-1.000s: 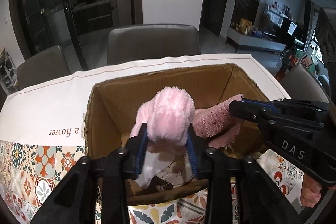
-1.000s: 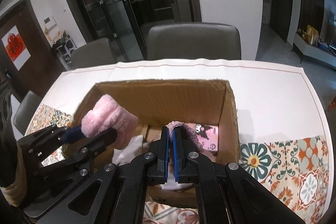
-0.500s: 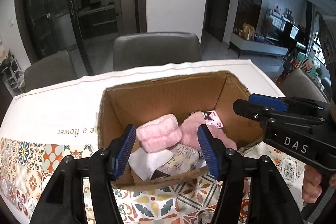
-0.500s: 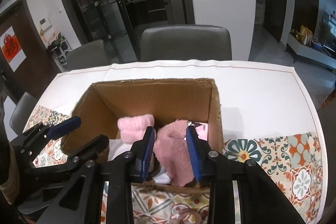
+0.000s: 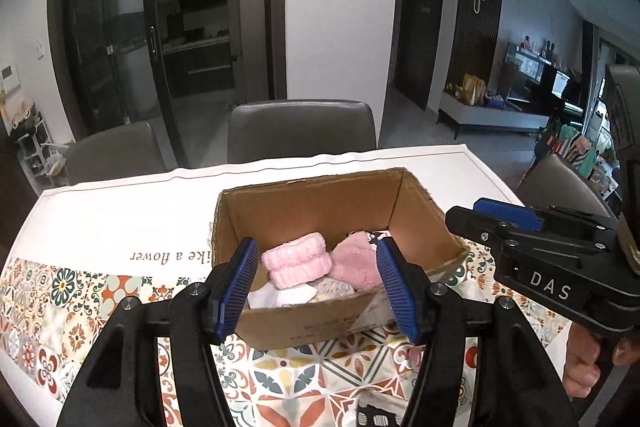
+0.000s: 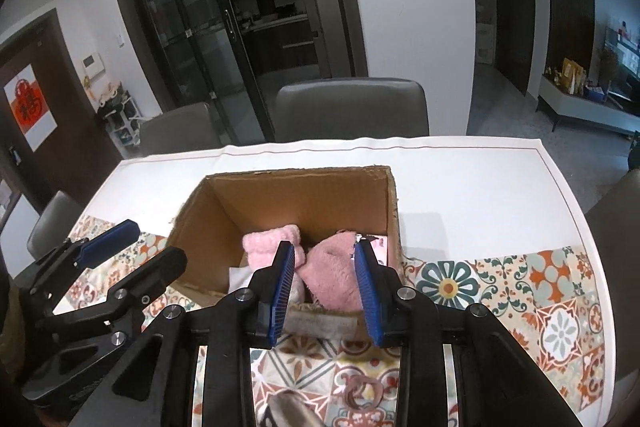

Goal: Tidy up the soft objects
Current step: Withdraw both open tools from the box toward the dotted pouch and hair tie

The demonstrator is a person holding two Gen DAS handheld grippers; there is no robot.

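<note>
Over the near edge of the cardboard box [image 5: 320,323], seen from the left wrist, the left gripper [image 5: 316,287] hangs released and empty, its blue pads apart, while the pale pink rolled cloth [image 5: 297,265] and the fuzzy pink cloth [image 5: 354,261] lie side by side inside on white fabric. The light box could slide on the tablecloth [image 5: 100,227] if a finger catches its rim. From the right wrist, the right gripper [image 6: 325,287] is likewise unclenched and holds nothing; something pinkish near the bottom edge [image 6: 362,393] sits outside the box, too blurred to name, and might be overlooked.
</note>
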